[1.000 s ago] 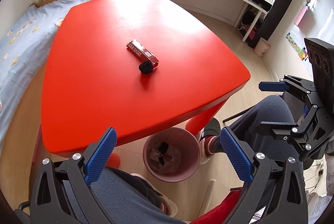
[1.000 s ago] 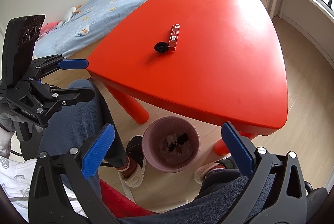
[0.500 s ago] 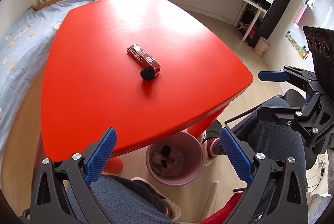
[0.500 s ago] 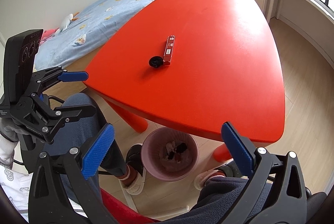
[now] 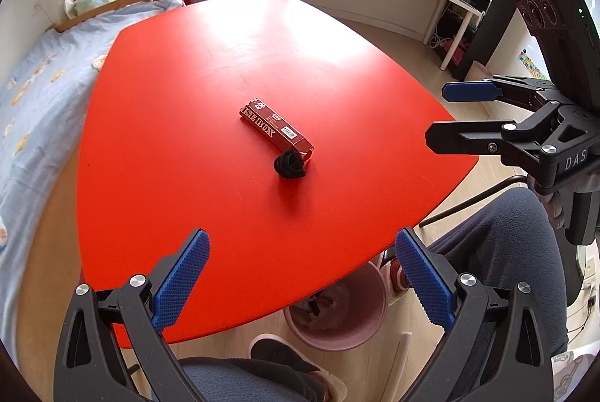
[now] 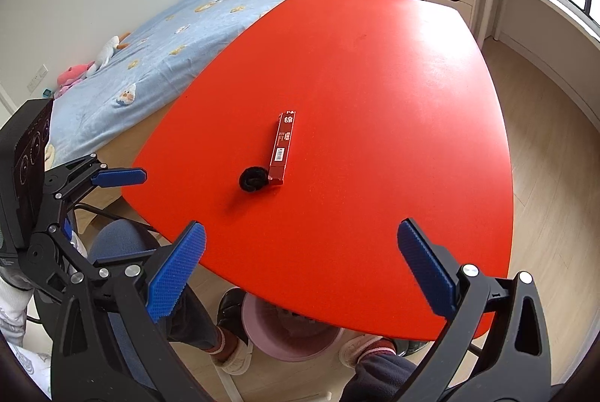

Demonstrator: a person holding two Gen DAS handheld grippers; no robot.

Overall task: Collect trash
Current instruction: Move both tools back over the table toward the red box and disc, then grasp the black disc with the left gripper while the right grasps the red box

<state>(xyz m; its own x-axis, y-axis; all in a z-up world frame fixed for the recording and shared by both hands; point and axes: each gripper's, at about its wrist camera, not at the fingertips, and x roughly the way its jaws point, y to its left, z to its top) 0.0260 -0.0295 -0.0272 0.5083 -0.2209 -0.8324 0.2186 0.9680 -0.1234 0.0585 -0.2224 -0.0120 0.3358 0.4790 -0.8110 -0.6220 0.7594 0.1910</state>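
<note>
Glossy red table [image 5: 187, 124], rounded edge: one long, narrow red cardboard box [image 5: 275, 131], printed label up, with a small black fuzzy knot, possibly yarn [image 5: 289, 166], touching its near end. Pink round plastic bin [image 5: 360, 308] on the floor under the near edge. Left gripper [image 5: 300, 284] and right gripper [image 6: 302, 270], blue ribbed pads, both spread wide, holding nothing.

Red box [image 5: 275, 131] touching black wad [image 5: 290, 166] on red table [image 5: 180, 124], left tongs [image 5: 300, 280] spread wide

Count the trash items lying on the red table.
2: a red box mid-table, and a black wad touching its near end. Nothing appears hidden.
</note>
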